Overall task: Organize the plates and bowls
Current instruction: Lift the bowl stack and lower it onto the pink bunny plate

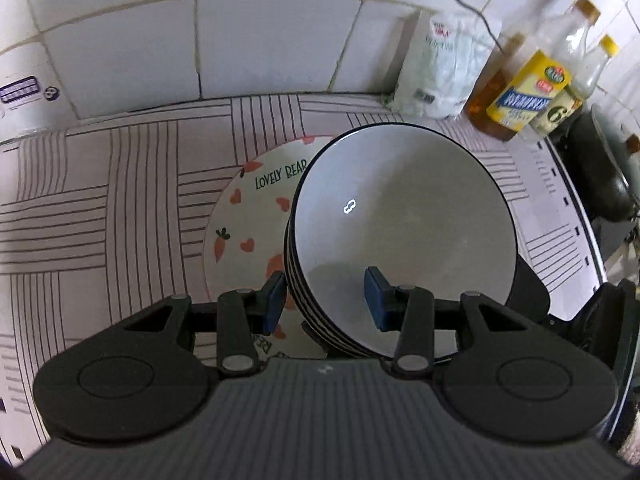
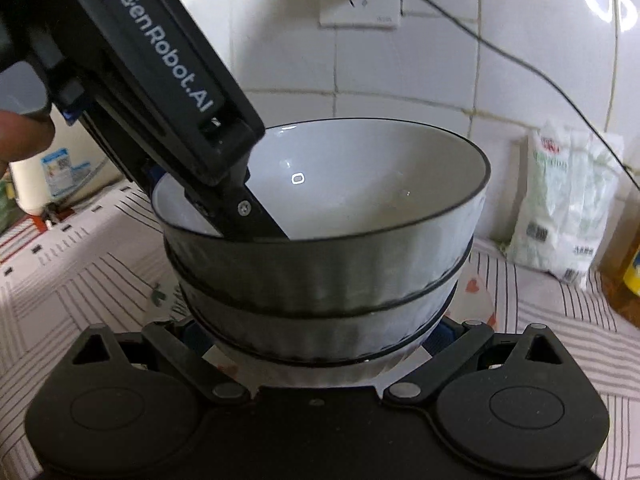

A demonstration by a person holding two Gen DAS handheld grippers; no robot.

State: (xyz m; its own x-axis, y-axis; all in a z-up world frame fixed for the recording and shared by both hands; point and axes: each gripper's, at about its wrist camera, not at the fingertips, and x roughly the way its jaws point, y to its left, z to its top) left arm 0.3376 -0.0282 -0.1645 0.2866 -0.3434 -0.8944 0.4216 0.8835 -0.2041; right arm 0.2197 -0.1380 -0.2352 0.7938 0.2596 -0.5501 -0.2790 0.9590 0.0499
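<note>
Item: nested bowls (image 1: 400, 232), centre frame on the plate (image 1: 248, 220); rigid, slippery, breakable, heavy; your left gripper (image 1: 326, 300) straddles the rim unclenched, so pinch there; right gripper (image 2: 316, 344) spread around the base.

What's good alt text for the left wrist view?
The left tongs straddle the rim of the top bowl in a nested stack, one finger inside, one outside. The stack sits on a carrot-print plate on a striped counter; bottles line the tiled wall.
</note>
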